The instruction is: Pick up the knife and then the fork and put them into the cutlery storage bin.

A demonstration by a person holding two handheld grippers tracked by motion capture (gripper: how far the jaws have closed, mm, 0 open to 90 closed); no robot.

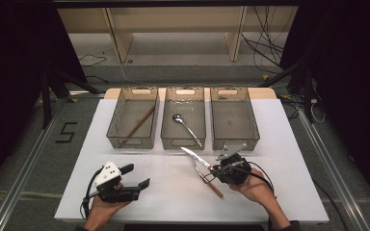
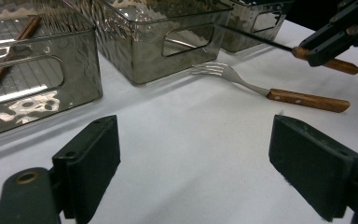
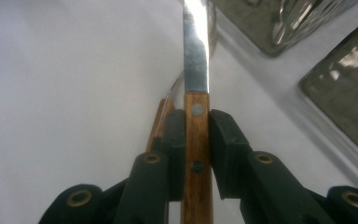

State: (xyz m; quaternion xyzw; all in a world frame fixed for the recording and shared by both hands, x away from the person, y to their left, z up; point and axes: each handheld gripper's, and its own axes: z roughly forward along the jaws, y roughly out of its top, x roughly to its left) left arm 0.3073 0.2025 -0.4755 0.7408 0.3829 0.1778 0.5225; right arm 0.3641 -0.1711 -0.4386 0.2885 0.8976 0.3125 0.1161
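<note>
The knife (image 3: 196, 60), with a bright steel blade and a riveted brown wooden handle, is clamped by its handle, blade pointing toward 10 o'clock in the high view, lifted off the white table just in front of the middle bin.

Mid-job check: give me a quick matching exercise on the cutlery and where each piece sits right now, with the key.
Things:
1. wooden-handled steel knife
2. wooden-handled steel fork
3. shiny metal spoon
4. brown wooden chopsticks

Places:
A. in the left smoky plastic bin
B. lying on the white table
C. clamped by its handle in the right gripper
D. in the middle smoky plastic bin

Pairs: 1-C, 2-B, 3-D, 4-A
</note>
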